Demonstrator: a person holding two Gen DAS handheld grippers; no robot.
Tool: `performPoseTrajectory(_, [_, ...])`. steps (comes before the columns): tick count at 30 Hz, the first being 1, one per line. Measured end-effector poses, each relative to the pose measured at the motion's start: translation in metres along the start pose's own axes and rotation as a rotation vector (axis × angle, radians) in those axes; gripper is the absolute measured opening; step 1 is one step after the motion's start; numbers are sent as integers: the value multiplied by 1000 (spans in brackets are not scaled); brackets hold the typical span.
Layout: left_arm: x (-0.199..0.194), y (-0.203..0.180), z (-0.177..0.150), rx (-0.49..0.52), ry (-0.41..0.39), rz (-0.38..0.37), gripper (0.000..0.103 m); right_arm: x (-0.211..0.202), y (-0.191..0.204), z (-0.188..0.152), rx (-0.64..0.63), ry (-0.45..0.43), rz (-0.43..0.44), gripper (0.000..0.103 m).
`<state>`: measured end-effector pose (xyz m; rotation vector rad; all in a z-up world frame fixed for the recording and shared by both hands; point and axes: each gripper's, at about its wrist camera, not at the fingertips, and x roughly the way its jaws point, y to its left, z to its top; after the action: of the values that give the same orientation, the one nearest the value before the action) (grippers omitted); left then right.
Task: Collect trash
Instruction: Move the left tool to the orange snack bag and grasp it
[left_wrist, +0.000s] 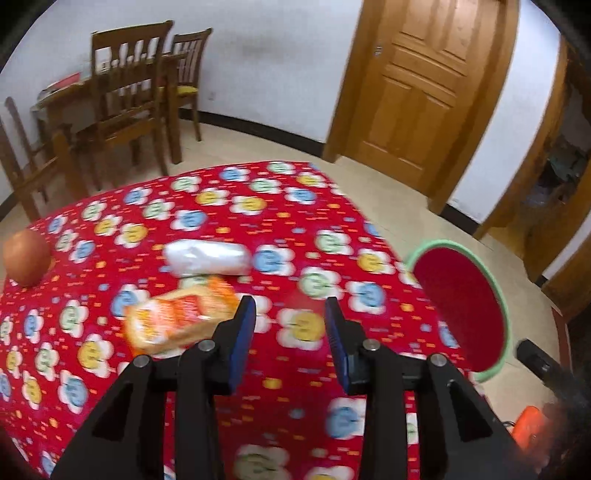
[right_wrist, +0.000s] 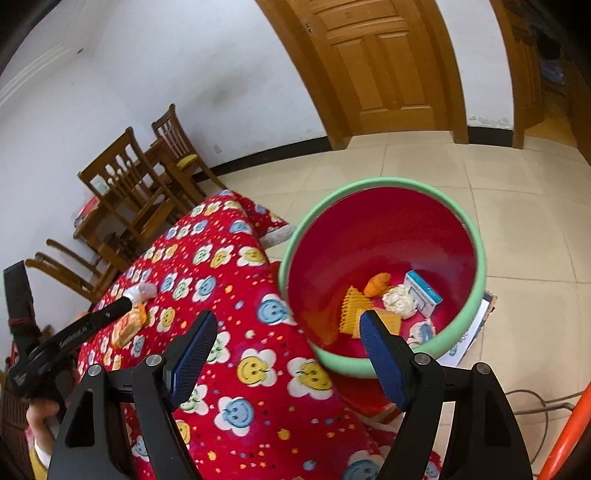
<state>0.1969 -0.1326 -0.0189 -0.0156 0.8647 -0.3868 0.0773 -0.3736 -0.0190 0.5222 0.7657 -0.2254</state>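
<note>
Landmark: red bin (right_wrist: 384, 221), green-rimmed, on the floor just beside the counter (left_wrist: 295, 229).
Orange packet (left_wrist: 177, 317): on the counter, well left of the bin; long axis runs lower-left to upper-right.
White wrapped bundle (left_wrist: 207, 256): just beyond the packet, farther from the bin.
Left claw (left_wrist: 290, 314): jaws apart, empty; packet just left of its left finger; judged the nearer claw.
Right claw (right_wrist: 284, 328): jaws apart, empty, just before the bin.

Orange packet (left_wrist: 177, 317) just left of the left claw (left_wrist: 290, 314): motion-blurred, print unreadable, near corner hidden behind the claw's left finger. White wrap (left_wrist: 207, 257) beyond it blurred too. Bin (left_wrist: 458, 306) right of claw partly hidden by worktop (left_wrist: 295, 229) edge.
</note>
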Motion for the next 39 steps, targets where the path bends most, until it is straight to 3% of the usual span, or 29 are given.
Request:
performPoseTrajectory(13, [24, 78, 15, -130, 21, 120, 38, 18, 26, -8, -41, 48, 14, 80])
performPoseTrajectory(23, [41, 109, 9, -183, 101, 183, 38, 26, 37, -15, -65, 71, 25, 80])
performPoseTrajectory(29, [30, 109, -8, -176, 122, 168, 38, 27, 38, -16, -63, 72, 29, 80])
performPoseTrajectory(33, [9, 102, -16, -173, 79, 141, 38, 26, 39, -17, -65, 73, 32, 80])
performPoseTrajectory(36, [-3, 96, -19, -175, 48, 107, 49, 27, 41, -18, -68, 76, 32, 80])
performPoseTrajectory(39, [-6, 86, -21, -138, 48, 72, 51, 27, 43, -19, -72, 77, 35, 80])
